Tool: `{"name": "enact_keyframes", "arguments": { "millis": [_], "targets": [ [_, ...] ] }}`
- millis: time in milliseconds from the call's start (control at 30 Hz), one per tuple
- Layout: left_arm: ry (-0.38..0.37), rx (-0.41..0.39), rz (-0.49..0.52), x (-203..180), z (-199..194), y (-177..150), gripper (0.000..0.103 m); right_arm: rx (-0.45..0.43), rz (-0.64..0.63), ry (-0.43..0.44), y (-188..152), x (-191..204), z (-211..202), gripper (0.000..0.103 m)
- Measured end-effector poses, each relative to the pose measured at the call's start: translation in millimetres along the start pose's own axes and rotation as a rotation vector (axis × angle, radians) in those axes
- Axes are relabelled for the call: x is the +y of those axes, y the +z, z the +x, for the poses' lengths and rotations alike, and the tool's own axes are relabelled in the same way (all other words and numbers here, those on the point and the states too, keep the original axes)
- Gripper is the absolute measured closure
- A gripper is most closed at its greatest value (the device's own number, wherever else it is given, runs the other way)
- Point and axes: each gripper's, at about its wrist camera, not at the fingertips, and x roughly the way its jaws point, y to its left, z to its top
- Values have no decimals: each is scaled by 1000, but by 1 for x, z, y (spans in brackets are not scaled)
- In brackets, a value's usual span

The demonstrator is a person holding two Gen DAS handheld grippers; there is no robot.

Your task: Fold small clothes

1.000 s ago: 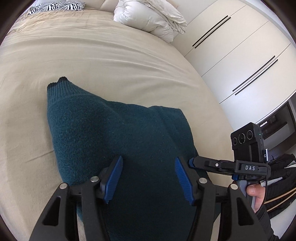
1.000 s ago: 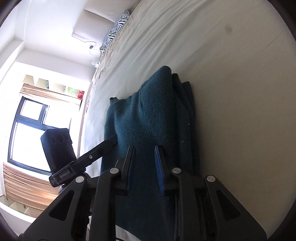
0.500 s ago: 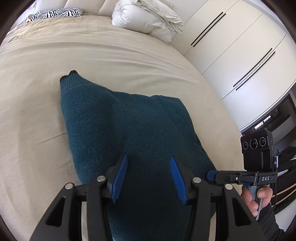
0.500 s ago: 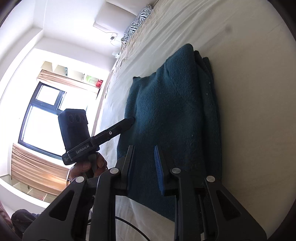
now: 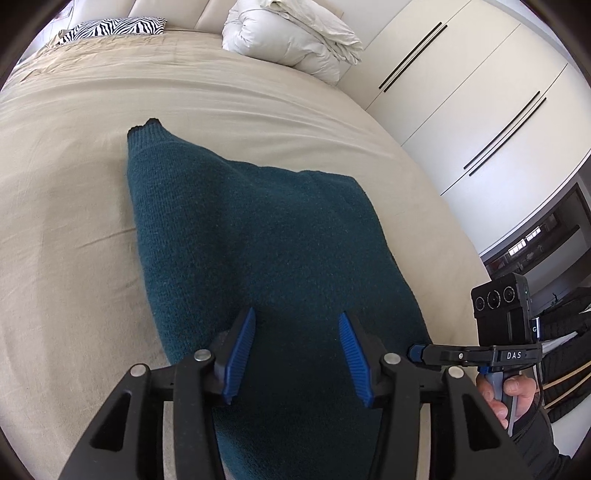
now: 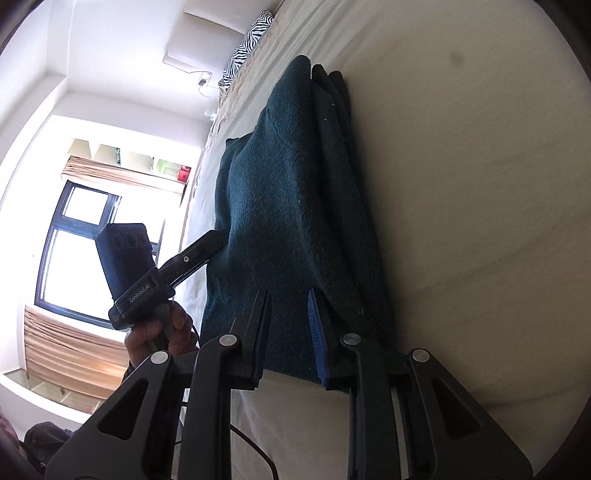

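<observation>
Your left gripper hovers with jaws spread and empty above the folded teal sweater on the bed, your right gripper likewise parted at its near edge, so next likely smooth the stack.

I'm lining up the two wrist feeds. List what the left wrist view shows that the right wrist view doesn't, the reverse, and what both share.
Only the left wrist view: a white duvet bundled at the bed's far end, white wardrobe doors, and the sweater's ribbed cuff.

Only the right wrist view: a bright window and the sweater's stacked folded layers.

Both: the teal sweater on the beige bed, the zebra pillow, and both open grippers, left gripper and right gripper.
</observation>
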Motion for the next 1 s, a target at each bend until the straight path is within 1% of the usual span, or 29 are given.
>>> {"name": "enact_keyframes", "arguments": {
  "millis": [67, 100, 133, 167, 200, 233, 267, 300, 367, 467, 567, 600, 733, 767, 867, 900, 933, 967, 1000],
  "targets": [
    [-13, -27, -10, -3, -15, 1, 51, -22, -14, -13, 0, 9, -12, 82],
    [-14, -55, -4, -5, -25, 0, 48, -37, -26, -16, 3, 13, -15, 82],
    [-12, -89, 2, -5, -37, -3, 39, -57, -33, -24, 5, 17, -18, 74],
    [-6, -123, -3, -3, -48, -6, 33, -81, -33, -38, 7, 18, -25, 56],
    [-3, -152, -20, 2, -57, -10, 24, -110, -27, -50, 8, 17, -34, 43],
    [-4, -167, -41, 8, -62, -13, 20, -140, -16, -64, 11, 16, -41, 28],
    [-3, -160, -62, 15, -62, -15, 19, -162, -7, -80, 15, 14, -46, 27],
    [2, -134, -82, 23, -57, -17, 19, -159, -2, -86, 21, 12, -49, 27],
    [8, -79, -118, 36, -47, -20, 20, -135, 33, -84, 32, 6, -45, 27],
    [-35, -12, -163, 45, -28, -23, 20, -84, 72, -88, 43, -5, -37, 27],
    [-56, 51, -185, 49, -11, -25, 20, -40, 93, -112, 64, -5, -8, 27],
    [-57, 64, -192, 50, -6, -25, 20, -30, 93, -113, 68, -7, -5, 28],
    [-85, 70, -236, 55, 4, -19, 20, 12, 62, -137, 84, 1, 10, 29],
    [-86, 72, -249, 57, 6, -18, 21, 31, 46, -152, 87, 4, 16, 31],
    [-62, 80, -263, 59, 10, -12, 28, 88, 19, -190, 97, 13, 35, 36],
    [-52, 86, -268, 61, 11, -11, 33, 96, 16, -198, 99, 15, 39, 38],
    [-46, 93, -280, 62, 13, -9, 37, 104, 14, -206, 101, 16, 42, 43],
    [-48, 100, -295, 65, 13, -8, 41, 111, 14, -219, 103, 17, 45, 51],
    [-53, 104, -305, 67, 13, -8, 45, 119, 10, -235, 104, 18, 48, 55]
  ]
}}
